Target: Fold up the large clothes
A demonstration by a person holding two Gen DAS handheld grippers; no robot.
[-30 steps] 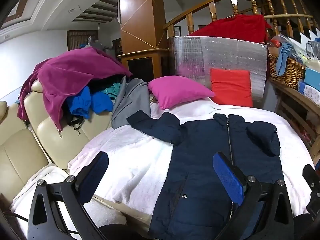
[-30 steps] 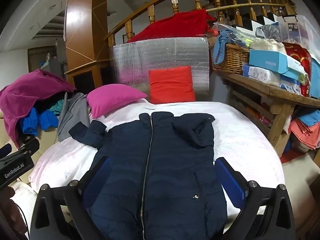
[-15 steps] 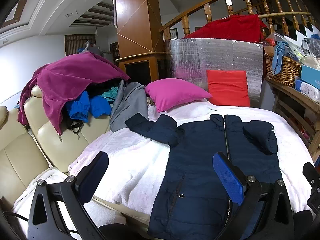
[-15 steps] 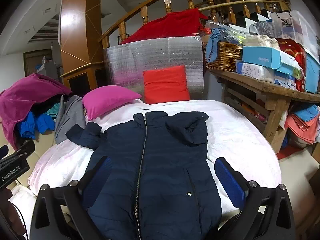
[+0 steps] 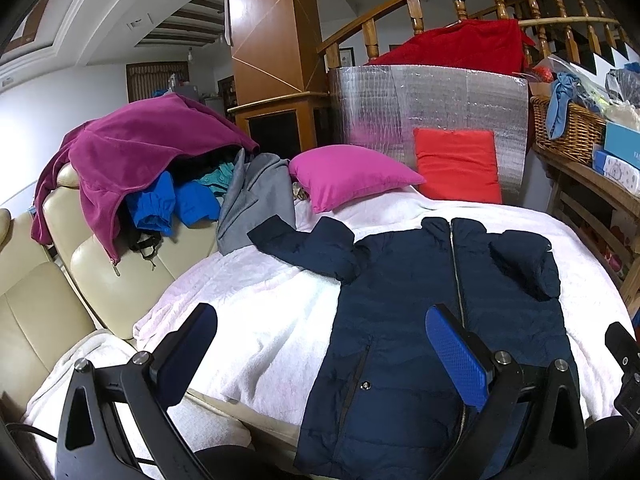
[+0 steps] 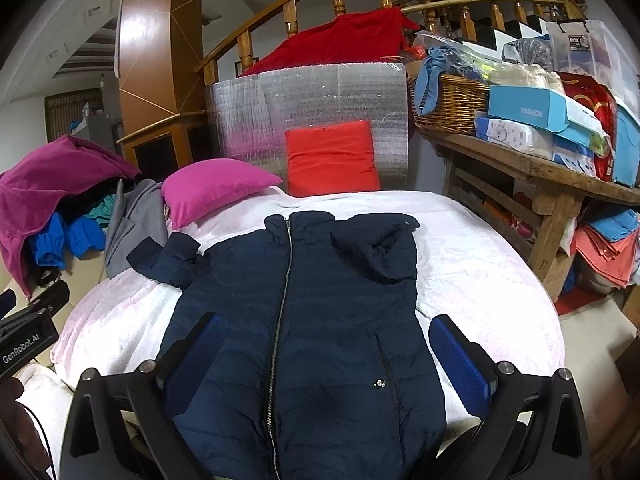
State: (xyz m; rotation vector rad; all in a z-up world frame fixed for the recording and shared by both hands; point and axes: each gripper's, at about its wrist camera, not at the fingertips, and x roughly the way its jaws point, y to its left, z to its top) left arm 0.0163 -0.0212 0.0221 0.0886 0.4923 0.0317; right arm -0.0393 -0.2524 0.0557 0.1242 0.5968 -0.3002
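- The jacket [image 6: 304, 304] lies front-up and zipped on the white blanket [image 6: 480, 272], collar toward the pink pillow [image 6: 216, 188] and hem at the near edge.
- One sleeve [image 6: 376, 252] is already folded across the chest; the other sleeve [image 5: 304, 244] is flung out sideways toward the grey garment [image 5: 256, 200] beside the pillow.
- My guess is that it is a quilted puffer: light, soft and springy, with a slick shell. Folds will likely puff back up, and it may slide on the blanket.
- The best holds look like the cuff of the flung-out sleeve, then the two hem corners; pinch a seam or edge, not the padded middle.
- The left gripper [image 5: 320, 344] is wide open and holds nothing, hovering over the near-left hem.
- The right gripper [image 6: 324, 356] is also fully spread and empty, straddling the lower zip.
- Compared with a second ago, both cameras have drawn back a little and shifted slightly: the jacket sits a bit farther off, and it has not moved on the blanket.
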